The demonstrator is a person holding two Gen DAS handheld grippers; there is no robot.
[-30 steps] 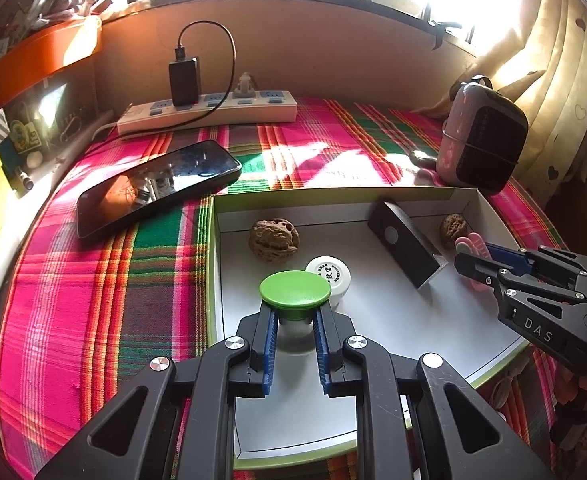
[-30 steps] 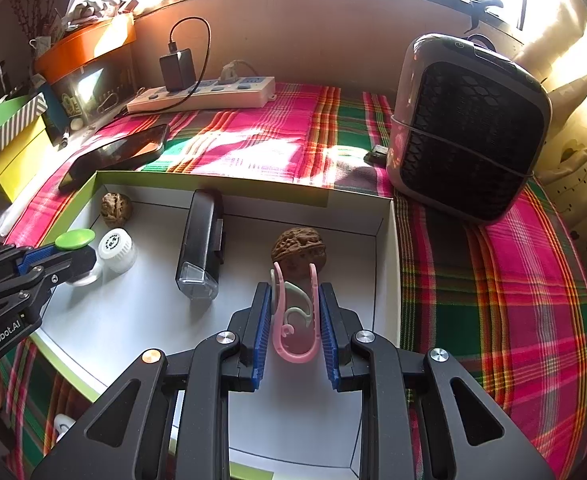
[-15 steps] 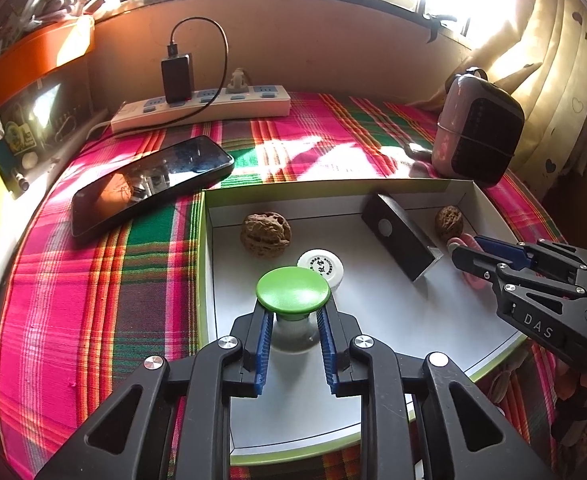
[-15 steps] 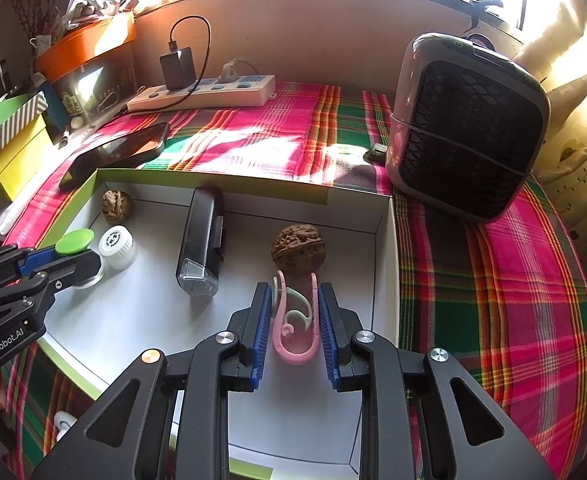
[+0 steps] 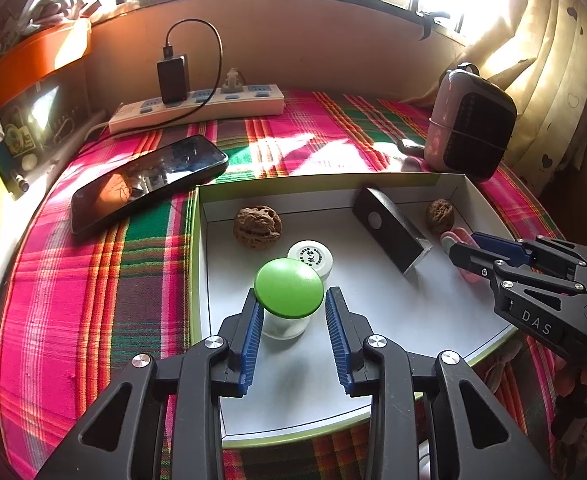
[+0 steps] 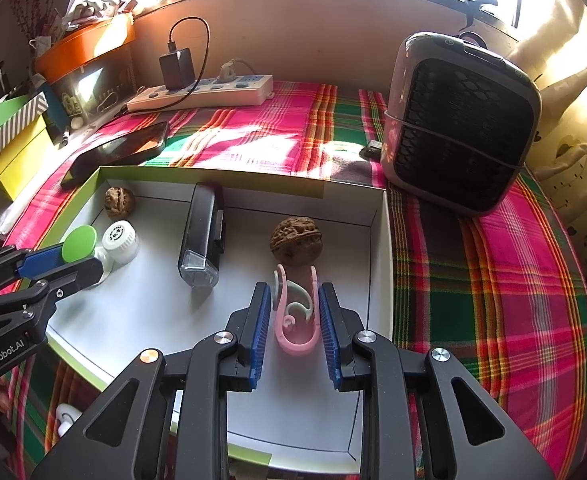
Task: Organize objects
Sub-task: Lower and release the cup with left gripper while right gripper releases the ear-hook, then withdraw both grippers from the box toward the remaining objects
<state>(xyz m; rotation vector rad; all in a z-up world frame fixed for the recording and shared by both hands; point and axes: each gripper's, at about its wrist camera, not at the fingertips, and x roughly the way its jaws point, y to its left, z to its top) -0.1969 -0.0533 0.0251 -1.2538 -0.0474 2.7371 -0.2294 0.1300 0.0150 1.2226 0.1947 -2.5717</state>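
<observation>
- Left wrist view: my left gripper (image 5: 293,312) has just been opening, and its fingers (image 5: 251,330) now stand apart on either side of the green-capped jar (image 5: 288,298). The jar stands upright between them on the floor of the white box (image 5: 469,196); the left pad looks close to the glass or brushing it, the right one is clear. Just beyond the fingertips sits a white-capped jar (image 5: 310,257), touching or nearly touching the green one, with a walnut (image 5: 257,226) farther off to the left.
- To finish this release well, I would spread wider and back straight out along the fingers, so that no pad drags the jar over.
- Right wrist view: my right gripper (image 6: 295,316) has its fingers (image 6: 259,330) set closely around the pink clip (image 6: 295,322), which stands on the box floor. Whether the pads press it I cannot tell. A second walnut (image 6: 296,241) lies just past the fingertips, a black device (image 6: 202,234) off to their left.
- Here I would open evenly and retreat without nudging the walnut.
</observation>
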